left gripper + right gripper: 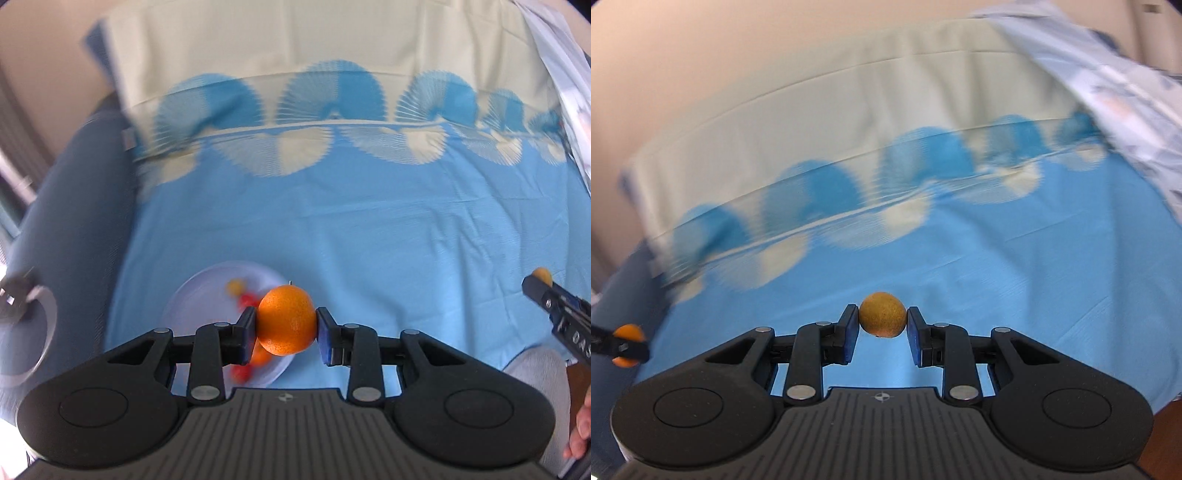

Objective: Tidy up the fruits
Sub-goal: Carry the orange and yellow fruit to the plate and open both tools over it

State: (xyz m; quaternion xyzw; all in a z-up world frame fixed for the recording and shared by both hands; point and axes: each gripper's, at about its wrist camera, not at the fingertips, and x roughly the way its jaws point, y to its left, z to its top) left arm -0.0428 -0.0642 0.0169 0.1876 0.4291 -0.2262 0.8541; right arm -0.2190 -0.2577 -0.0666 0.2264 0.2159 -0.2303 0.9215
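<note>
My left gripper [287,330] is shut on an orange [286,319], with both blue pads pressing its sides, and holds it up in the air. Below it, a clear plate [195,295] on the light blue sheet [369,229] holds a small yellow fruit [235,286], red fruits [248,300] and another orange piece [260,356]. My right gripper [882,317] is shut on a small brownish-yellow round fruit [882,314], raised above the sheet [997,277]. Each wrist view catches the other gripper at its edge: the right gripper [543,286] and the left gripper [622,347] with its orange [628,332].
A dark blue padded edge [74,221] borders the sheet on the left, beside a metal ring [37,332]. The sheet turns cream with blue fan shapes [332,99] farther back. Patterned cloth [554,74] hangs at the right. A hand [580,435] shows at the lower right.
</note>
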